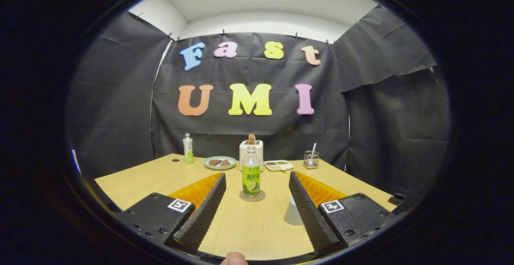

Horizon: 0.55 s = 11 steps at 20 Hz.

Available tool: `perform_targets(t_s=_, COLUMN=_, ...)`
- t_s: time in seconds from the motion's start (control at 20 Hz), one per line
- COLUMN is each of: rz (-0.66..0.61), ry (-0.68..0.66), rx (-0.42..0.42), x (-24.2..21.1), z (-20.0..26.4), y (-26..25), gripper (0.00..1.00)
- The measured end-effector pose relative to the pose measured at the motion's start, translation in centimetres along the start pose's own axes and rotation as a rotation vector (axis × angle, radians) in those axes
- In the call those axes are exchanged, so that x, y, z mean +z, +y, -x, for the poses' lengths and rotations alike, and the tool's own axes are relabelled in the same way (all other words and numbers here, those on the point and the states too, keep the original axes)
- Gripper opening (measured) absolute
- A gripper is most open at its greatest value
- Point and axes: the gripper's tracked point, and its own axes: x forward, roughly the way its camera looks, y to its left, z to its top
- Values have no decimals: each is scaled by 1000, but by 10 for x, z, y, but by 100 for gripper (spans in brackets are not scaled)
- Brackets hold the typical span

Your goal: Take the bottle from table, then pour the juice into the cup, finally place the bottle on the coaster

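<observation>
Gripper (257, 208): fingers spread wide apart, nothing between them but bare tabletop; holds no thing.
Bottle (251, 173): upright, centred just ahead of the fingers, already standing on the coaster (252, 196). Cap on, green label round the lower body.
Cup (293, 213): pale, tapered, on the table touching or just beside the right finger's inner face; partly hidden by it, can't tell which.
Step in hand: judging by the layout, either the grab hasn't begun or the bottle has been set down; one pic can't settle it.
If it's the grab: go straight fwd, keep fingers level, close on the label band at mid-body, not the neck. Mind the cup by the right finger, a sideways drift would knock it.
If it's the release: back off straight, w/o swinging right.
Materials: bottle looks clear plastic, round, slim, narrowing to the neck; prob light and slick, so a firm squeeze. Coaster is a thin round disc. Finger faces are ridged, good for bite. Table (152, 176) is pale wood-grain, smooth.
Background: 2nd bottle (188, 148), plate (219, 162) w/ food, tray (278, 165), wire holder (311, 159), all well beyond.
Thumb (234, 258): a fingertip shows behind the fingers.
</observation>
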Motion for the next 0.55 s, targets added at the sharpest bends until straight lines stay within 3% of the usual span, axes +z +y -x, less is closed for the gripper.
perform_targets(t_s=0.55, rz=14, ry=-15, rx=5, x=5, z=2, y=0, gripper=100)
